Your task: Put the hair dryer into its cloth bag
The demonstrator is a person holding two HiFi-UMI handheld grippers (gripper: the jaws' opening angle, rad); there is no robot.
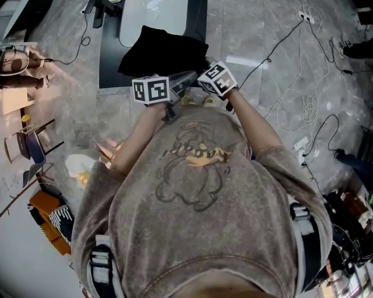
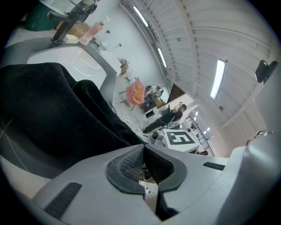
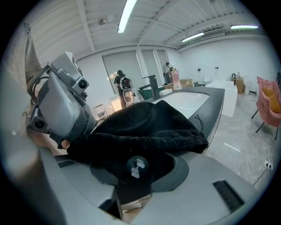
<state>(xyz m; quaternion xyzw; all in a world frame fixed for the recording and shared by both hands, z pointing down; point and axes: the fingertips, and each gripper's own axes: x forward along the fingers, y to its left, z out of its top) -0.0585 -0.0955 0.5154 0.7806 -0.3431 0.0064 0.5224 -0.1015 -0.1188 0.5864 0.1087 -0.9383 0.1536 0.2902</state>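
Observation:
The black cloth bag (image 1: 164,51) lies bunched on the dark counter, its near edge lifted toward me. In the right gripper view my right gripper (image 3: 134,178) is shut on the bag's (image 3: 149,127) mouth edge, with the cord stopper (image 3: 135,167) just above the pads. My left gripper (image 2: 144,150) is shut, and the bag's (image 2: 52,114) edge runs down into its closed tips. Both marker cubes (image 1: 150,89) (image 1: 217,78) sit close together at the bag's near side. The left gripper's body (image 3: 61,105) shows beside the bag. I see no hair dryer.
A white basin (image 1: 152,17) is set in the dark counter (image 1: 111,67), with a faucet (image 3: 151,88) behind it. Cables and a power strip (image 1: 303,142) trail over the grey floor at the right. Boxes and clutter (image 1: 49,215) stand at the left.

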